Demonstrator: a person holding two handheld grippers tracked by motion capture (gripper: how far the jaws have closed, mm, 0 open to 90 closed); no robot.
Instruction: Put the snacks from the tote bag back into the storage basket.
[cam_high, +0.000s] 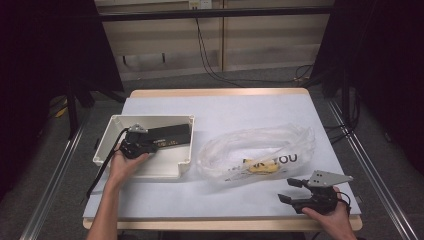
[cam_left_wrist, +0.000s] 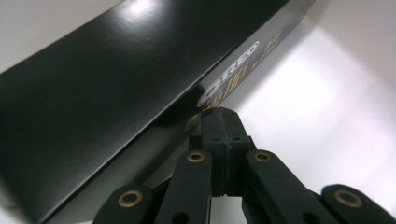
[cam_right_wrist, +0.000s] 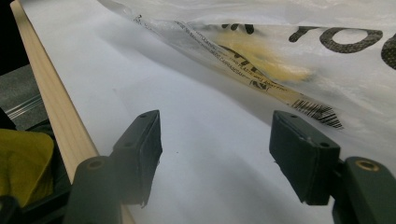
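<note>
A long black Oreo box (cam_high: 170, 135) lies in a white plastic tray (cam_high: 150, 118) at the table's left. My left gripper (cam_high: 156, 146) reaches into the tray beside it. In the left gripper view the box (cam_left_wrist: 116, 93) runs slantwise, and the left gripper (cam_left_wrist: 220, 116) is shut with nothing between its jaws, its tip right at the box's printed side. My right gripper (cam_high: 290, 190) rests near the front right edge, open and empty. In the right gripper view the right gripper (cam_right_wrist: 217, 140) faces a crumpled clear plastic bag (cam_right_wrist: 280, 46) a short way ahead.
The plastic bag (cam_high: 255, 147), printed with black letters, lies at the table's middle right with a yellow item (cam_high: 260, 167) inside it. The table's wooden front edge (cam_right_wrist: 51, 93) runs close beside my right gripper. Dark curtains and cables stand beyond the table.
</note>
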